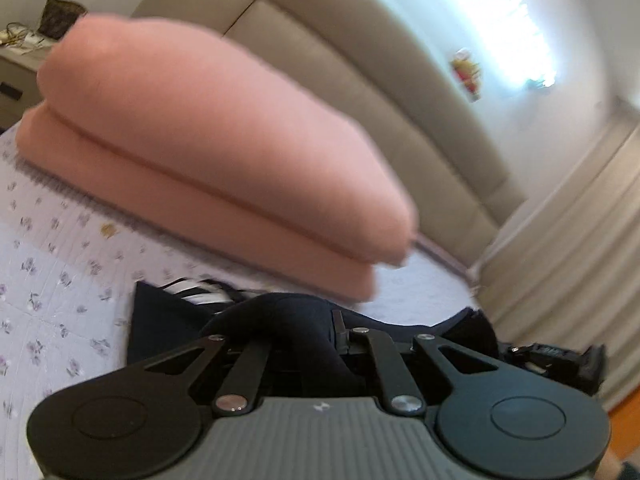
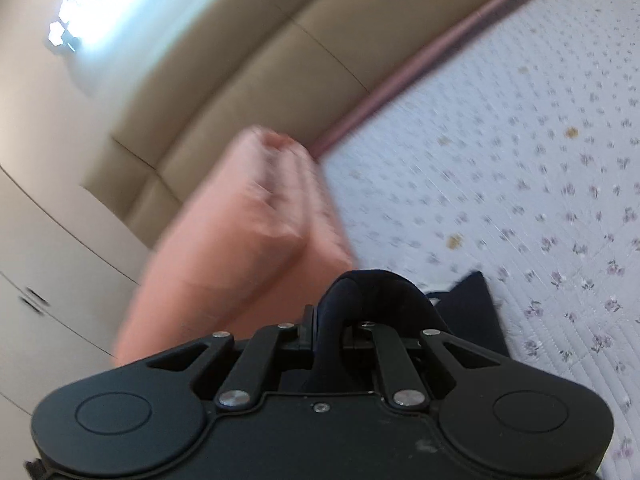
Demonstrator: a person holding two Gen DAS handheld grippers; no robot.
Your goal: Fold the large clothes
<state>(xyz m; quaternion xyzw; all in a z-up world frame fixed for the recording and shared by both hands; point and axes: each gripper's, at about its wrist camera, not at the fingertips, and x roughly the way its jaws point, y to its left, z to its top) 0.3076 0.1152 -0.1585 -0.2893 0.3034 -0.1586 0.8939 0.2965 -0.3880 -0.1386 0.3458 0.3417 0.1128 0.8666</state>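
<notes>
Folding looks partly done, judging by the pink blanket (image 1: 208, 160) already stacked in thick layers on the floral bed sheet (image 1: 52, 280), with the dark navy garment (image 1: 160, 320) not yet flat. Left claw (image 1: 304, 340) is closed on a bunched fold of that garment, which drapes across the bed; a white-striped patch shows near it. Right claw (image 2: 340, 332) likewise pinches a loop of the same dark cloth just off the bed. Remaining work, I judge, is laying and creasing it. No readable writing or brand shows anywhere.
</notes>
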